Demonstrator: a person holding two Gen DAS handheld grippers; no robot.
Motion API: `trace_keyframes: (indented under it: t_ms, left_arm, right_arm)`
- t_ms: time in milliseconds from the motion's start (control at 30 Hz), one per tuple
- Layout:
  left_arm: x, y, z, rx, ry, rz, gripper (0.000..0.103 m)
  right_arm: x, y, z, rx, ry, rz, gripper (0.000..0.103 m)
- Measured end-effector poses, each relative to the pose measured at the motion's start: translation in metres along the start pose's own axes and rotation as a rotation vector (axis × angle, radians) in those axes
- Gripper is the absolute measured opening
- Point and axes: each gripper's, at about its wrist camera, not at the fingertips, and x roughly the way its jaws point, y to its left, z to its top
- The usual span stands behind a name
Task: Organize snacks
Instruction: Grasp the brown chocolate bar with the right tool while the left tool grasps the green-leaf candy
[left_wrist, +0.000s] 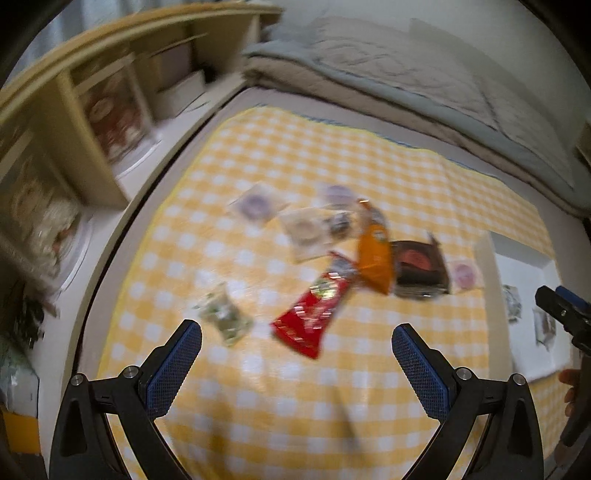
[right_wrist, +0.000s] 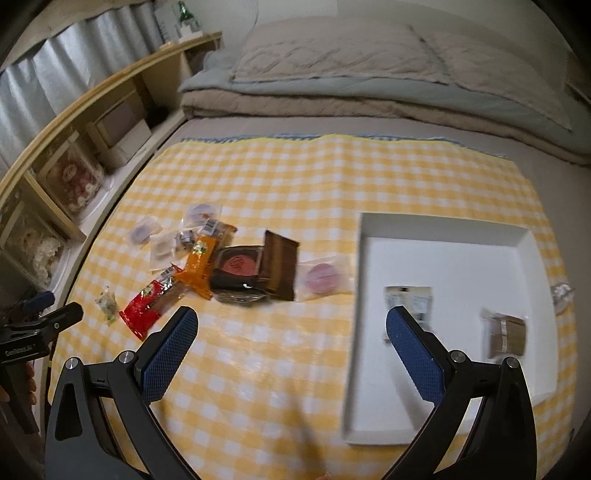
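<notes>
The snacks (right_wrist: 221, 266) lie on the cloth (right_wrist: 295, 177), left of the tray (right_wrist: 443, 229); two packets (right_wrist: 408, 301) lie in it.

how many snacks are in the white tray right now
2. A pale packet lies near the middle of the tray, partly behind the right gripper's finger. A brown packet lies toward its right side. None seem hidden.

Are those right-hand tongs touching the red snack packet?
Apart. The right wrist view shows checked cloth between the open right tongs and the red packet.
</notes>
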Motion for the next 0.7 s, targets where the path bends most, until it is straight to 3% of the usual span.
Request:
trace_keyframes:
  t_ms: [300,367,633,700]
  left_arm:
    - [0.051,0.050,0.013,-0.236,0.083,0.094,0.101]
    - [0.064,0.054,0.015,-0.274,0.107,0.102,0.098]
    - [0.115,0.072,0.026,-0.382,0.189,0.096,0.089]
    - [0.125,0.077,0.026,-0.399,0.208,0.116,0.087]
  right_arm:
    - [0.063,0.014,0.022,0.074,0.094,0.054,0.102]
    - [0.079,0.012,0.028,0.109,0.115,0.065,0.097]
    - [0.133,0.008,0.038,0.158,0.194,0.052,0.056]
    - [0.145,0.008,0.039,0.154,0.207,0.048,0.053]
